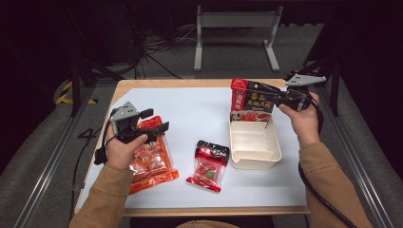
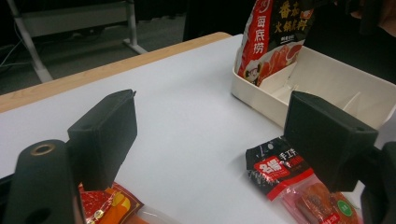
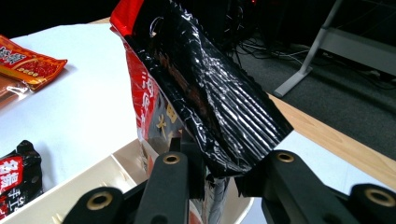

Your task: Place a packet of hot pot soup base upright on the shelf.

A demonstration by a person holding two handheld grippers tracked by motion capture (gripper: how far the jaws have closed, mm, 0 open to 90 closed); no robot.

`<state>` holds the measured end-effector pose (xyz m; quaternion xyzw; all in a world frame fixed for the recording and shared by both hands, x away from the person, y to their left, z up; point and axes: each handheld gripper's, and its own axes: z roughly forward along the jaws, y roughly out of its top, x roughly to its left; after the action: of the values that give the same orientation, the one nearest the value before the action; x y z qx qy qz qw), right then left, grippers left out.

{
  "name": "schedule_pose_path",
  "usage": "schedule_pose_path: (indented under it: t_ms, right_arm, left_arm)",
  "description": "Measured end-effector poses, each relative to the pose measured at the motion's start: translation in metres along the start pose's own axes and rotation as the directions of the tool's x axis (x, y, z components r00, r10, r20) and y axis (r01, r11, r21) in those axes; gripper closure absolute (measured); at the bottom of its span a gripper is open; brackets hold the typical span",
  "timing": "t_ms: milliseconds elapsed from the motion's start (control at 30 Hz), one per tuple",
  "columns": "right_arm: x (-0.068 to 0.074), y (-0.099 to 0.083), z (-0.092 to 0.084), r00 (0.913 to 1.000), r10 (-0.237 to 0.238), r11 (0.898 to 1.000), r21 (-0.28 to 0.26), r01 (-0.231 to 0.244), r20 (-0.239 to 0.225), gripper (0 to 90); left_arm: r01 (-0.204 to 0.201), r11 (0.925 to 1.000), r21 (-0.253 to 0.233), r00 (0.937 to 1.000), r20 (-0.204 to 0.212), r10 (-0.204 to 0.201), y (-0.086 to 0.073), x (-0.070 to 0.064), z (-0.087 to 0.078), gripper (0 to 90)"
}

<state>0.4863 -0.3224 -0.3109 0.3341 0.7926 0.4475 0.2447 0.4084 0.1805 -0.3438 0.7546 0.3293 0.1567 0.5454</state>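
My right gripper (image 1: 281,98) is shut on the top edge of a tall black and red sauce pouch (image 1: 251,100), held upright. The pouch's lower end reaches the far end of a white divided tray (image 1: 271,152). In the right gripper view the jaws (image 3: 217,172) pinch the crinkled black pouch (image 3: 210,93). My left gripper (image 1: 154,120) hovers open over an orange snack packet (image 1: 152,161) at the table's left. In the left gripper view its jaws (image 2: 210,116) stand wide apart with nothing between them.
A small black and red packet (image 1: 209,164) lies on the white mat between the orange packet and the tray, also seen in the left gripper view (image 2: 280,168). The wooden table edge (image 1: 190,83) borders the mat. A grey metal stand (image 1: 235,21) is on the floor beyond.
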Motion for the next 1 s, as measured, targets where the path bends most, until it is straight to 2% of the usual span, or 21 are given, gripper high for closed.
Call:
schedule_pose_path:
  t_ms: [267,500,767,1000]
  right_arm:
    - [-0.002,0.001,0.0,0.9995,0.025,1.0,0.014,-0.025,-0.017,71.8]
    - [-0.002,0.005,-0.007,0.9976,0.069,0.998,0.007,-0.069,0.002,55.2]
    - [0.0,0.005,-0.022,0.9948,0.102,0.995,-0.016,-0.102,-0.007,45.2]
    - [0.0,0.004,-0.037,0.9936,0.113,0.993,-0.022,-0.113,0.006,41.9]
  left_arm:
    - [-0.007,0.9997,0.025,0.9999,0.012,0.007,-0.002,-0.001,0.004,16.2]
    - [-0.01,0.9993,0.037,0.9997,0.021,0.009,-0.003,0.0,0.006,15.6]
    - [-0.011,0.9989,0.046,0.9996,0.028,0.009,-0.003,-0.002,0.005,15.8]
    - [-0.013,0.9987,0.05,0.9991,0.042,0.011,-0.002,-0.004,0.003,16.2]
